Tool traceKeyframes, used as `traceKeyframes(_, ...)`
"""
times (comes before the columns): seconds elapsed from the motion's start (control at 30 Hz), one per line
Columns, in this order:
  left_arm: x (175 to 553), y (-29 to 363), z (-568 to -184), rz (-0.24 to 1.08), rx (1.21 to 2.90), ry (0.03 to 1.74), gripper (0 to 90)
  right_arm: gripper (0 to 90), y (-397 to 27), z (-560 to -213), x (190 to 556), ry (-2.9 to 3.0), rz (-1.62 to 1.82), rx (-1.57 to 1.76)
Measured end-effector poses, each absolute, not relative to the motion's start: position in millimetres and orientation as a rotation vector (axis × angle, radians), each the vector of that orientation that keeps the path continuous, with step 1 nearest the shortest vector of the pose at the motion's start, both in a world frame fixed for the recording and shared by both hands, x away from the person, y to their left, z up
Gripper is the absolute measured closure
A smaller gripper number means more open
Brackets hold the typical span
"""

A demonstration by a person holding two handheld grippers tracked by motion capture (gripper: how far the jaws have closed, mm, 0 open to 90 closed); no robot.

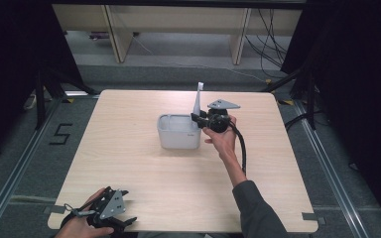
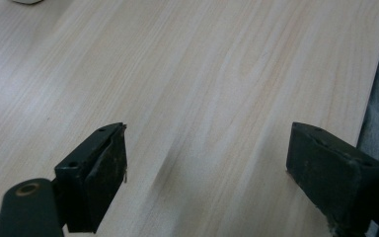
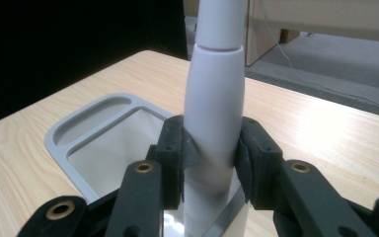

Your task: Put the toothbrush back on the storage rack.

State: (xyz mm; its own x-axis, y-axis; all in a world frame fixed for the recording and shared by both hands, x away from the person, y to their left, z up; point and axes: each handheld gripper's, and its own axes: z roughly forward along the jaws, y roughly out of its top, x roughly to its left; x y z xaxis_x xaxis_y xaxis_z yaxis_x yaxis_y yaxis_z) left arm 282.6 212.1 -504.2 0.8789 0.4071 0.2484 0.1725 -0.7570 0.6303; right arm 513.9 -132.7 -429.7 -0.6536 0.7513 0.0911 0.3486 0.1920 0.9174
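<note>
Both right gripper [image 3: 212, 158] jaws pinch a white handle [image 3: 214, 98] (upright) over a grey bin [image 1: 178, 131]; left gripper [image 2: 207, 168] jaws spread.

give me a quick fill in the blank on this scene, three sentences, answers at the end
1. The right gripper is shut on a white ____.
2. The left gripper has its jaws ____ over the bare table.
3. The white handle stands upright at the grey ____'s right edge.

Missing words: handle; open; bin
</note>
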Motion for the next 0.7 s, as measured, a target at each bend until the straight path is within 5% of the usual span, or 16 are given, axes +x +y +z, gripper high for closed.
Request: traceKeyframes(0.7,282.1,211.9,-503.9,0.494,2.424,0.416,15.4,66.9,-128.6,-433.2,513.9,2.108,1.405,1.048)
